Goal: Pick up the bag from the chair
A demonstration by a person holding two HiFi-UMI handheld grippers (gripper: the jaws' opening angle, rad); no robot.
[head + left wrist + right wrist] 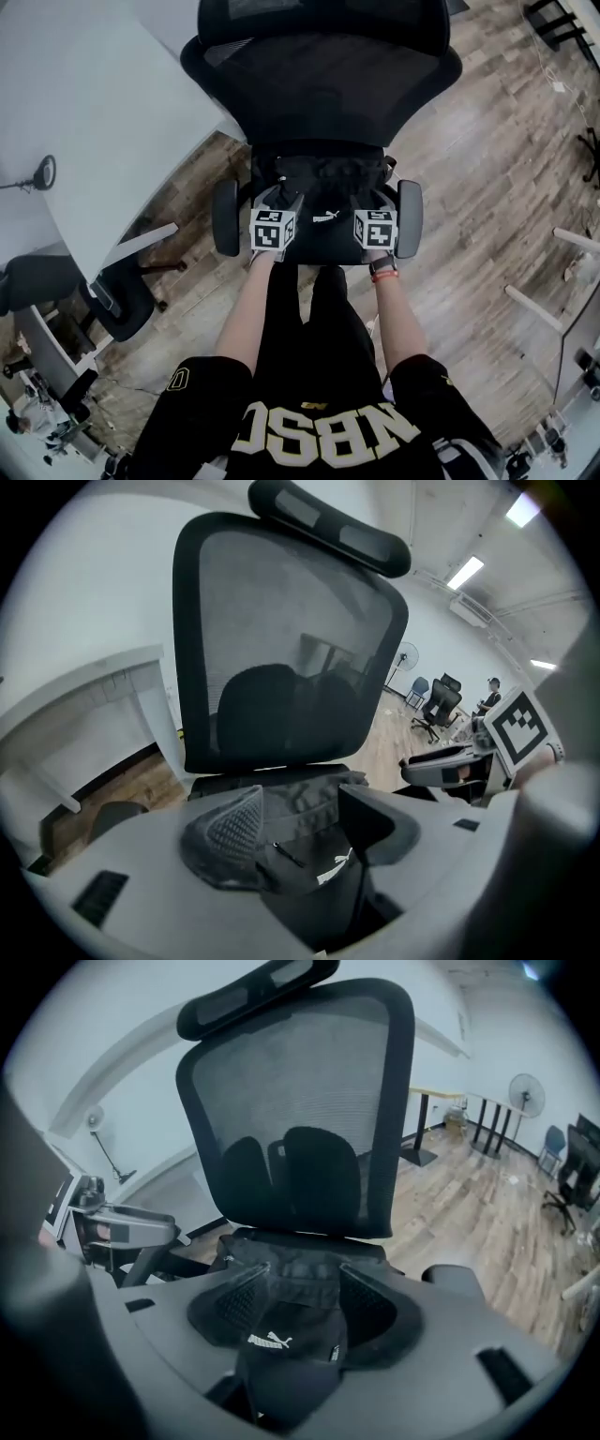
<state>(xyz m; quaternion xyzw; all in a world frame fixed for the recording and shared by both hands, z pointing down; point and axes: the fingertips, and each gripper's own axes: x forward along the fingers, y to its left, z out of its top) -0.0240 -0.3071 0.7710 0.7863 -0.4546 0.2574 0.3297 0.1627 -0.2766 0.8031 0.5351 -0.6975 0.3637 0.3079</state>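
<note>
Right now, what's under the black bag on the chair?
Only the chair itself: the black bag lies on it between the two armrests. The bag covers that part of the chair, so anything else beneath it cannot be seen.

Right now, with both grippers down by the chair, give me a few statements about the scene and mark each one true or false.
1. The black bag lies on the seat of the chair. True.
2. The left gripper has its fingers clamped shut on the bag. False: the fingers stand apart, with the bag showing between them.
3. The chair's backrest is mesh. True.
4. The floor is carpeted. False: it is wood planks.
5. The right gripper is open. True.
</note>
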